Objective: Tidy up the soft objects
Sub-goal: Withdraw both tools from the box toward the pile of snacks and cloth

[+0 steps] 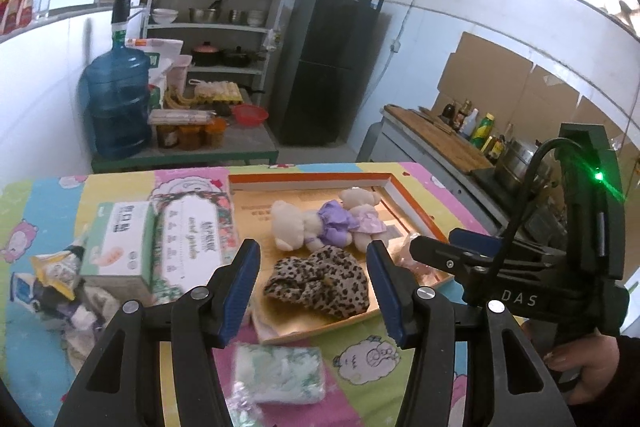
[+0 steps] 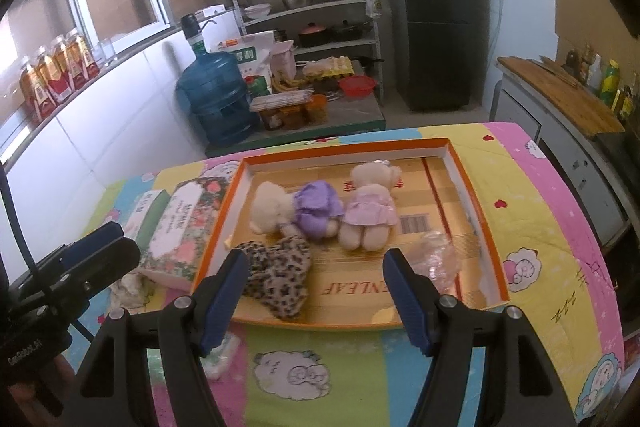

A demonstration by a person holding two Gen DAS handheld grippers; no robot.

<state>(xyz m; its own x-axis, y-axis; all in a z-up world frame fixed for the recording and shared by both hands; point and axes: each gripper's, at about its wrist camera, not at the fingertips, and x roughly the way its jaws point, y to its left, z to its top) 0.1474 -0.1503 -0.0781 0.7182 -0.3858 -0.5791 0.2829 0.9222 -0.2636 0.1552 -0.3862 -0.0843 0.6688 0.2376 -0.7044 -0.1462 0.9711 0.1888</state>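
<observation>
Showing tissue pack [image 1: 279, 373] — left view only; bottles [image 2: 56, 67] — right.

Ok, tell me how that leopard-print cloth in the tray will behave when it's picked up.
The leopard-print cloth lies crumpled in soft folds, so it will probably hang limp and droop from a pinch. It looks thin, so likely light. One end lies against the bear in the purple dress, so lifting may nudge it.

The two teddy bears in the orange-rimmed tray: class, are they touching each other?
Touching. The right wrist view shows the purple-dressed bear pressed against the pink-dressed bear, no gap between them.
</observation>
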